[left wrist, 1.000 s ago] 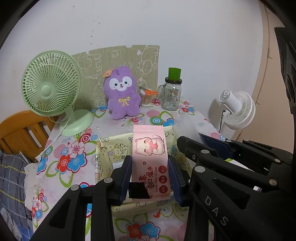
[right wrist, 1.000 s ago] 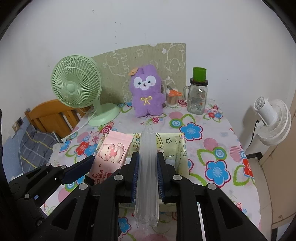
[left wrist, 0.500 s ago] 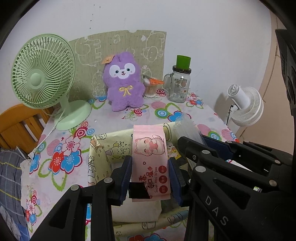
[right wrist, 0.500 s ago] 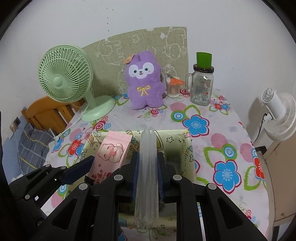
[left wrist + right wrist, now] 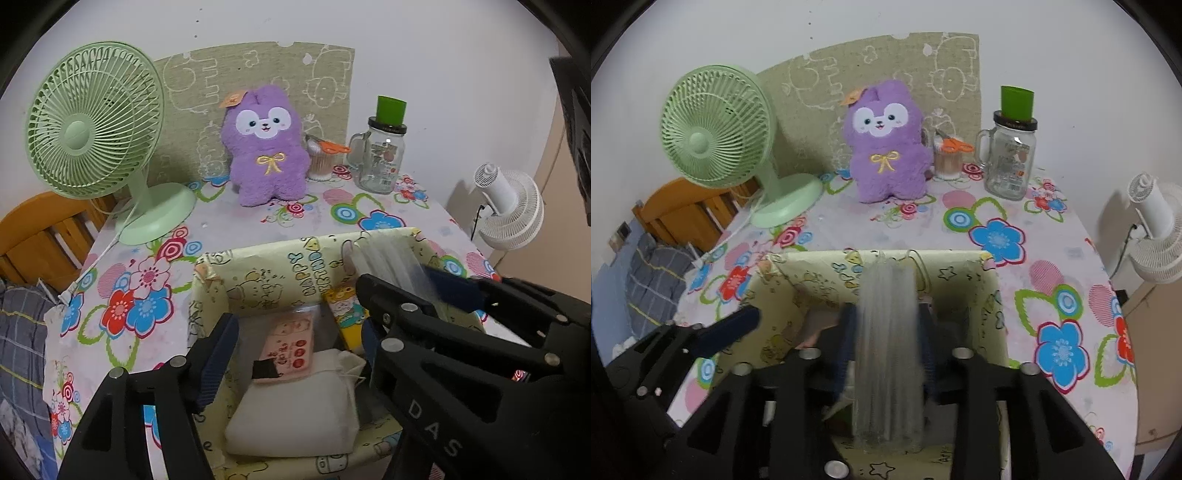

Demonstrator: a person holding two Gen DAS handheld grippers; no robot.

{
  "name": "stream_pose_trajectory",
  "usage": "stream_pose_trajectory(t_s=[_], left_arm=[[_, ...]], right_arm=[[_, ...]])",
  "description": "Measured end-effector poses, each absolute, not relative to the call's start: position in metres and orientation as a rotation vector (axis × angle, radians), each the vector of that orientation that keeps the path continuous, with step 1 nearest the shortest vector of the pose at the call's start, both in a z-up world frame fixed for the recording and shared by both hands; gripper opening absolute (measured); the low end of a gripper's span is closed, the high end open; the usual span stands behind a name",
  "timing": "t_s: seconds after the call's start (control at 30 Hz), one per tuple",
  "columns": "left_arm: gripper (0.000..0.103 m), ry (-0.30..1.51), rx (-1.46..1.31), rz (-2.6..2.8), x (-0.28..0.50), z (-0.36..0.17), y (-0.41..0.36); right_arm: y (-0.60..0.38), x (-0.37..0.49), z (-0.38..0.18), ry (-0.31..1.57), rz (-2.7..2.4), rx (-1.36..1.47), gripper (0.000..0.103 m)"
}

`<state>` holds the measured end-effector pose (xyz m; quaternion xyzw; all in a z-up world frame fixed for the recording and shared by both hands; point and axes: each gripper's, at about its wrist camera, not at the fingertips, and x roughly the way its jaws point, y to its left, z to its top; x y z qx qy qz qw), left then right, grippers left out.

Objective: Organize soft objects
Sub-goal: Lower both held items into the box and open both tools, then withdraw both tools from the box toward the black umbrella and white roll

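Note:
A yellow cartoon-print box stands on the flowered table. My left gripper hangs over it, its jaws opening and gripping nothing. Below them a pink wipes pack lies inside the box on a white cloth pouch, beside a yellow-orange packet. My right gripper is over the box too. Its jaws are opening, and a clear plastic pack stands blurred between them, loose from the pads. A purple plush toy sits at the back.
A green desk fan stands at the back left. Behind the plush is a patterned board. A swab cup with orange scissors and a glass mug jar stand at the back right. A white fan is beyond the right edge, and wooden furniture is on the left.
Both grippers sank toward the box. The left jaws parted and the pink wipes pack fell into the box. The right jaws widened around the clear pack, which now looks blurred.

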<state>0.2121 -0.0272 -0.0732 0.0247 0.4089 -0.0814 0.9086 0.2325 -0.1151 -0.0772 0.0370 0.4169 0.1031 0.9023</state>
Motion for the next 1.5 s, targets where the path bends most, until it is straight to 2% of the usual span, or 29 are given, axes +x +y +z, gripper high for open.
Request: stream_pose_trajectory(t_s=[0.13, 0.2, 0.43, 0.93, 1.5], left_arm=[[0.072, 0.845, 0.036, -0.158, 0.211, -0.072, -0.021], [0.073, 0.844, 0.036, -0.156, 0.210, -0.071, -0.021], [0.080, 0.838, 0.023, -0.155, 0.199, -0.068, -0.018], [0.082, 0.803, 0.039, -0.157, 0.167, -0.053, -0.021], [0.089, 0.779, 0.031, -0.156, 0.131, -0.045, -0.020]], right_arm=[[-0.120, 0.228, -0.076, 0.841, 0.189, 0.081, 0.067], [-0.122, 0.227, -0.075, 0.839, 0.184, 0.082, 0.071], [-0.126, 0.216, -0.071, 0.842, 0.187, 0.076, 0.075], [-0.129, 0.181, -0.056, 0.806, 0.176, 0.076, 0.078], [-0.133, 0.143, -0.044, 0.774, 0.172, 0.062, 0.080]])
